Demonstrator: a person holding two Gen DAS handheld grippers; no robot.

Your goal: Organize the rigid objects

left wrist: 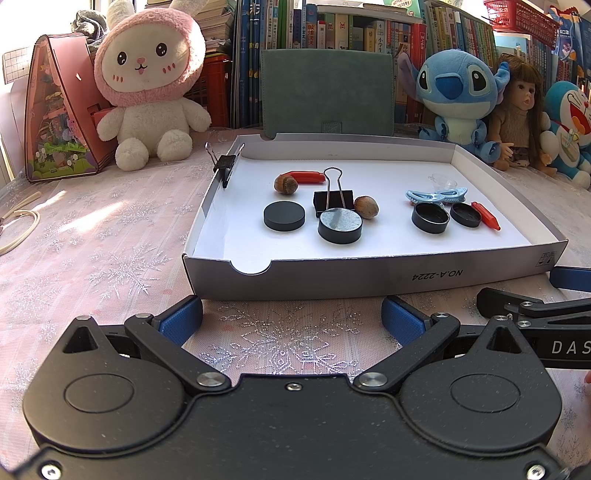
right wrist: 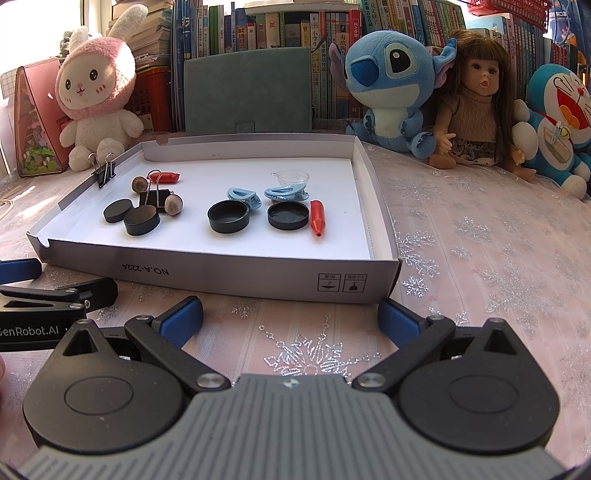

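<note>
Pink rabbit plush (left wrist: 147, 85), blue plush (left wrist: 458, 92), doll (right wrist: 476, 107), books (left wrist: 332, 26), perhaps a teal folder (left wrist: 327, 92)

Both wrist views low, side by side, facing shared tray (left wrist: 369, 280)

Your left gripper (left wrist: 291, 319) and right gripper (right wrist: 290, 319) hover side by side, level and pointing forward. Both sets of jaws stand wide apart, holding nothing.
</note>
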